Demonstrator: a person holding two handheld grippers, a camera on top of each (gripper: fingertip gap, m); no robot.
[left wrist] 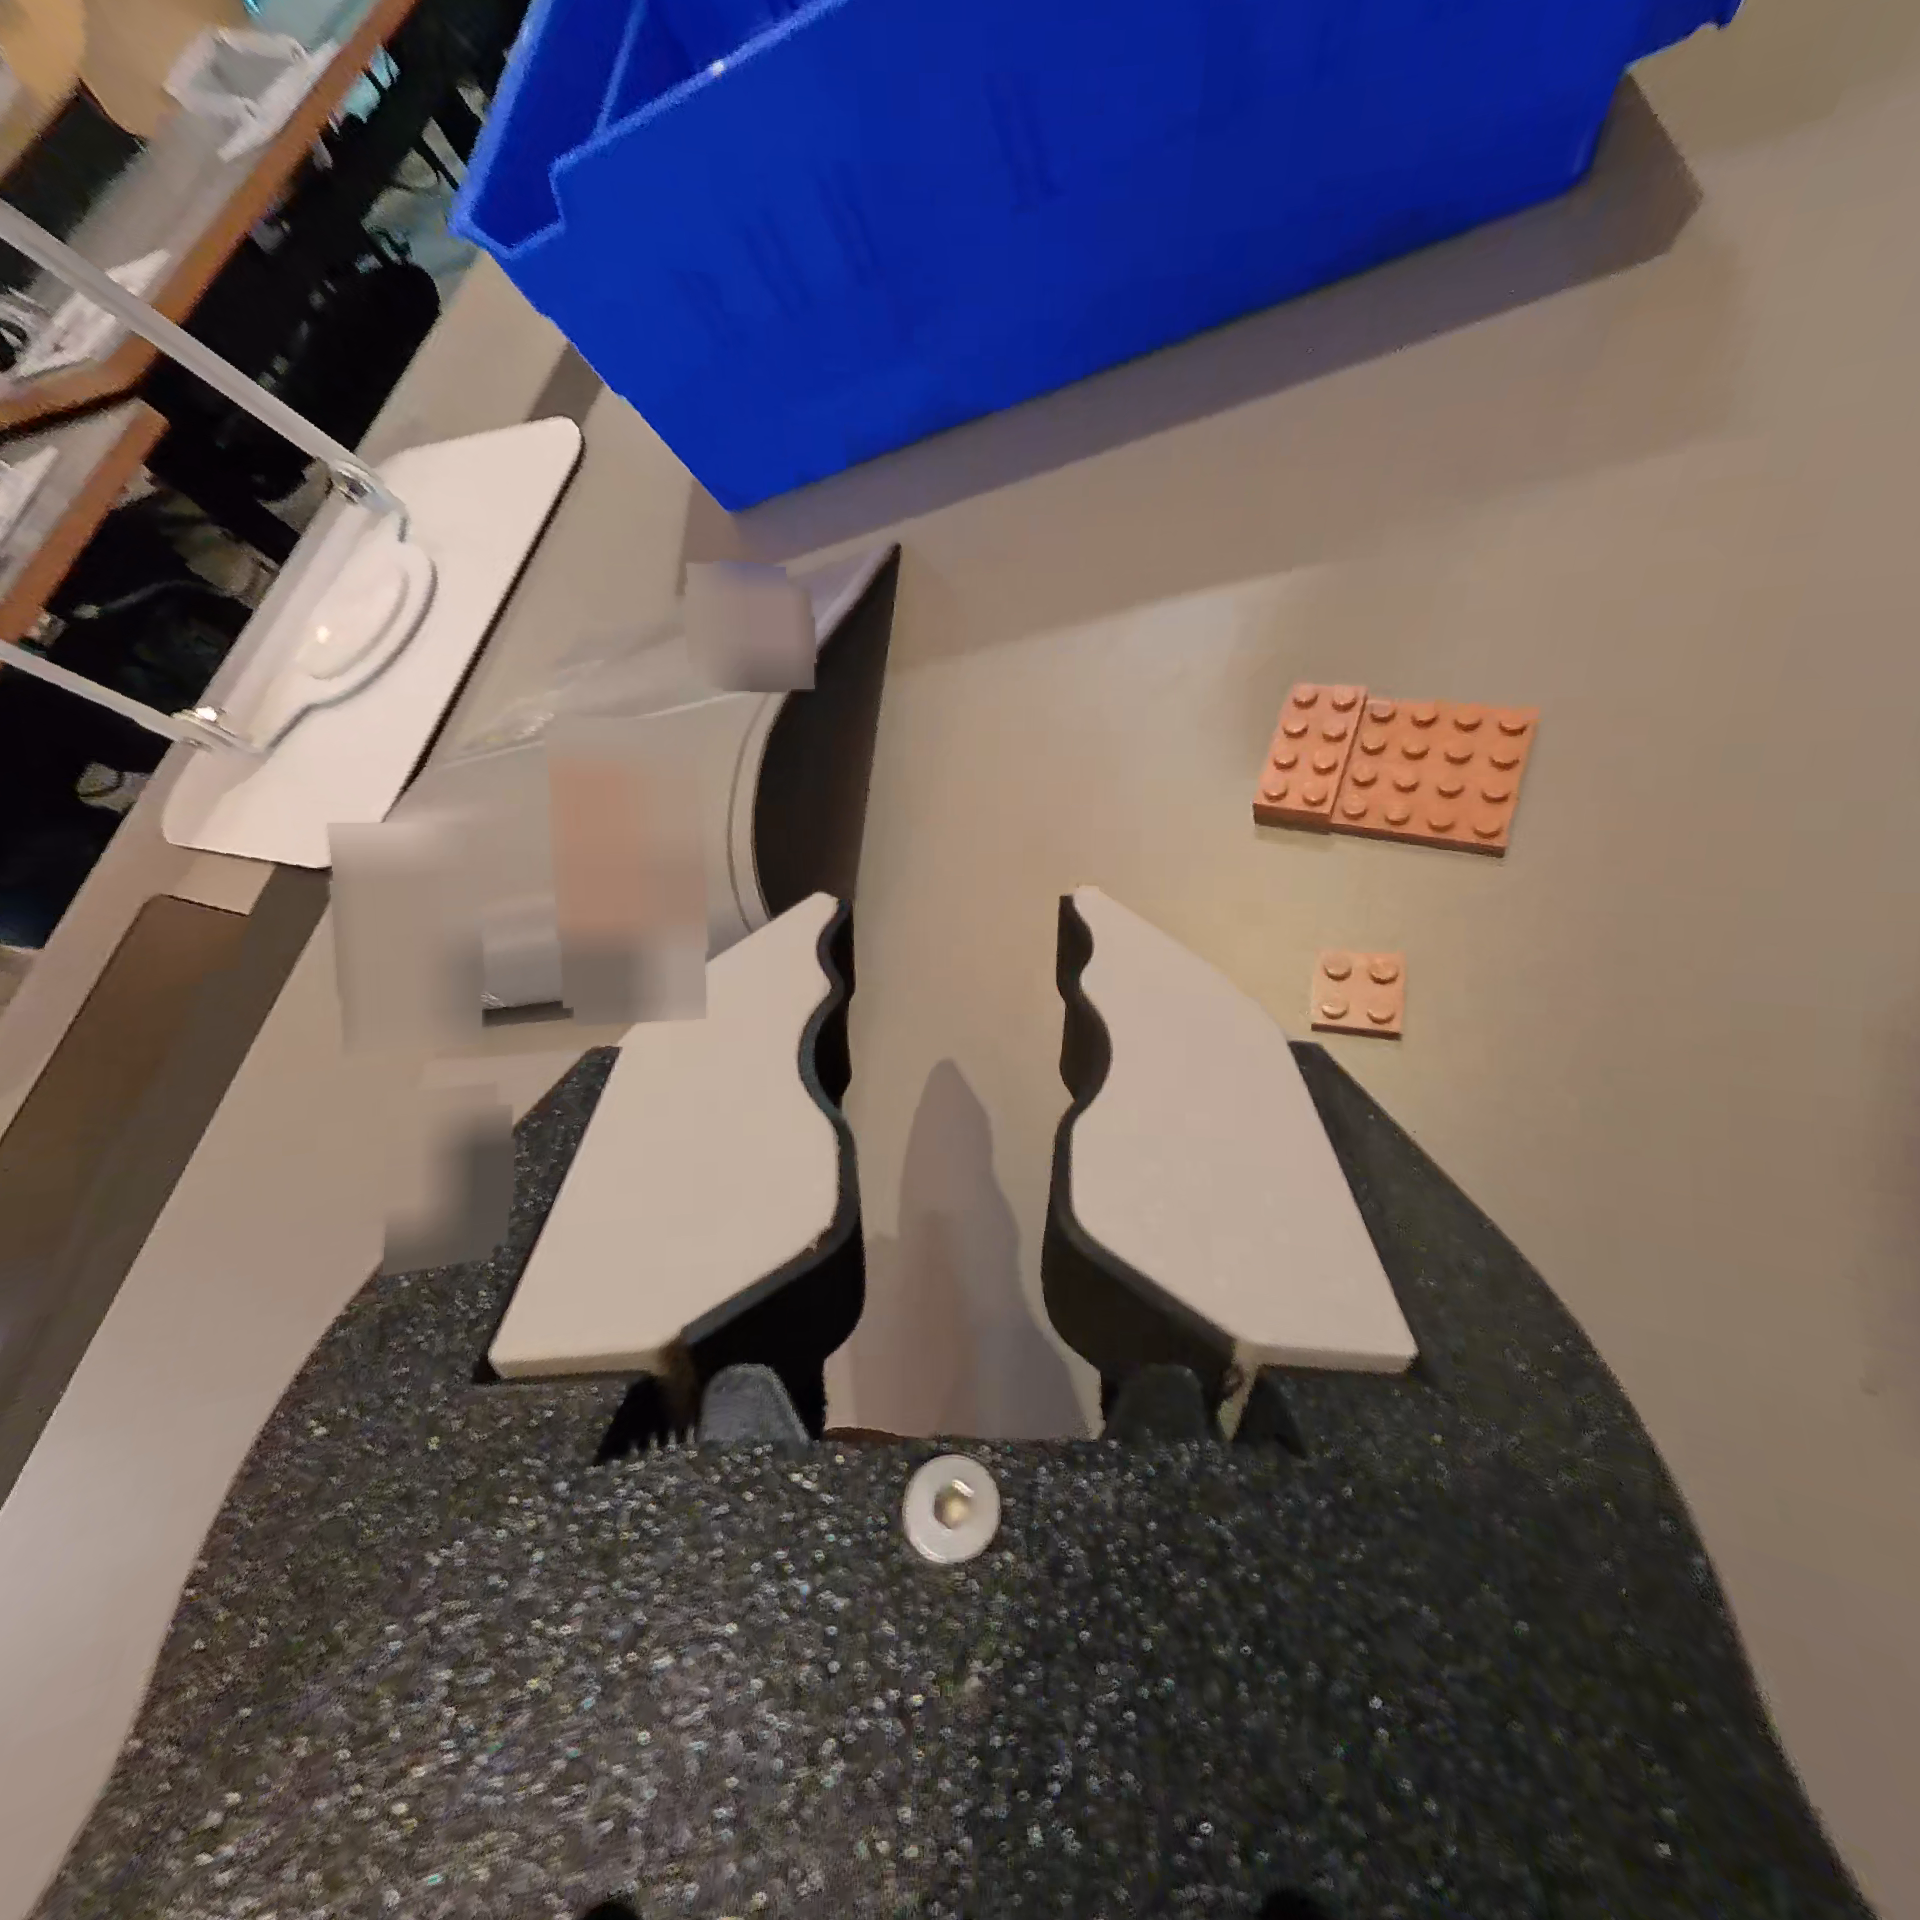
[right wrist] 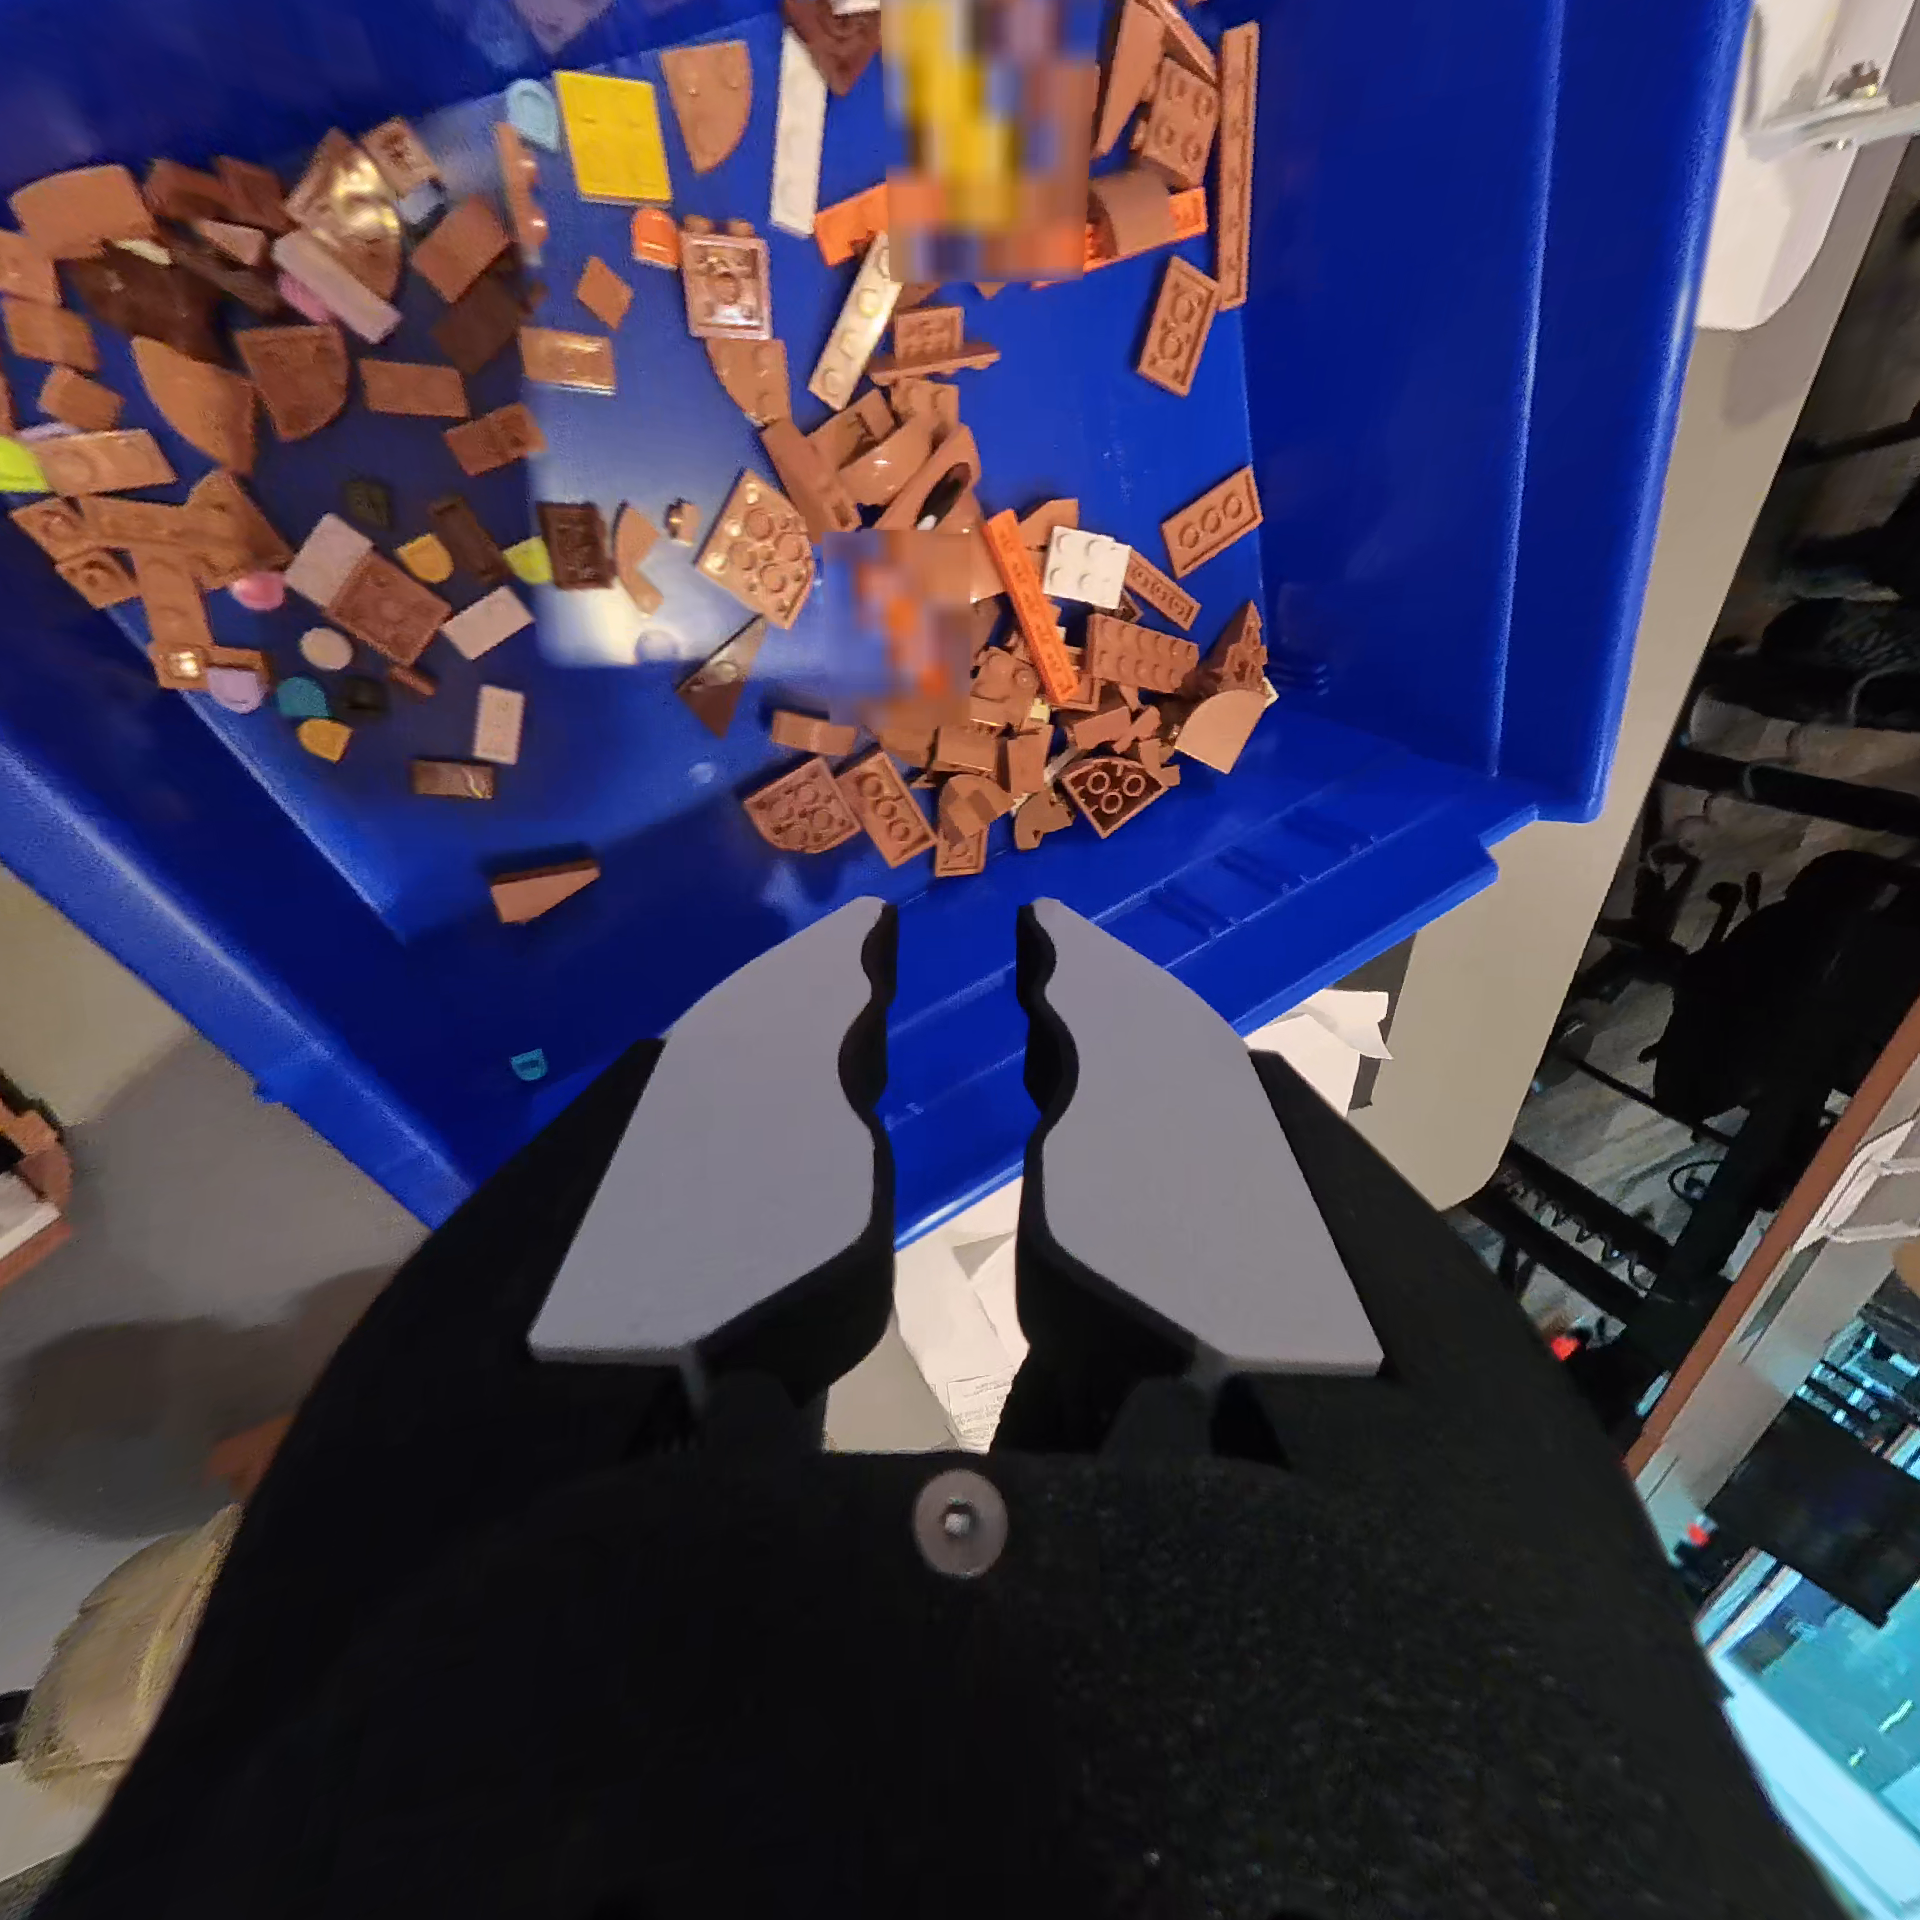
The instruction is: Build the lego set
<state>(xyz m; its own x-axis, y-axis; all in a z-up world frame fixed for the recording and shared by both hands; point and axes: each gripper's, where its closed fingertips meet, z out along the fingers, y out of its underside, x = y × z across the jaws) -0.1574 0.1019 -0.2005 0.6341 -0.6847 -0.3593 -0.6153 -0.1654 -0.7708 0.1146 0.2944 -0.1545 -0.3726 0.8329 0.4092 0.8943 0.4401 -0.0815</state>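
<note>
On the grey table (left wrist: 1143, 582), right of my left gripper (left wrist: 956, 914), which is gaping empty, studded brown plates (left wrist: 1397, 771) are lying joined, a small square plate (left wrist: 1359, 992) nearer. My right gripper (right wrist: 956, 920) is hovering parted, empty, above the blue bin (right wrist: 1403, 520) of loose bricks (right wrist: 1039, 707).

office-like lab: desks (left wrist: 1143, 582), cabling (right wrist: 1766, 935)

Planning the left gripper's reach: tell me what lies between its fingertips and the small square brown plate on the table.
Nothing. In the left wrist view, only bare table separates the open left gripper from the small square plate, which lies to its right, apart from the larger joined plates.
</note>
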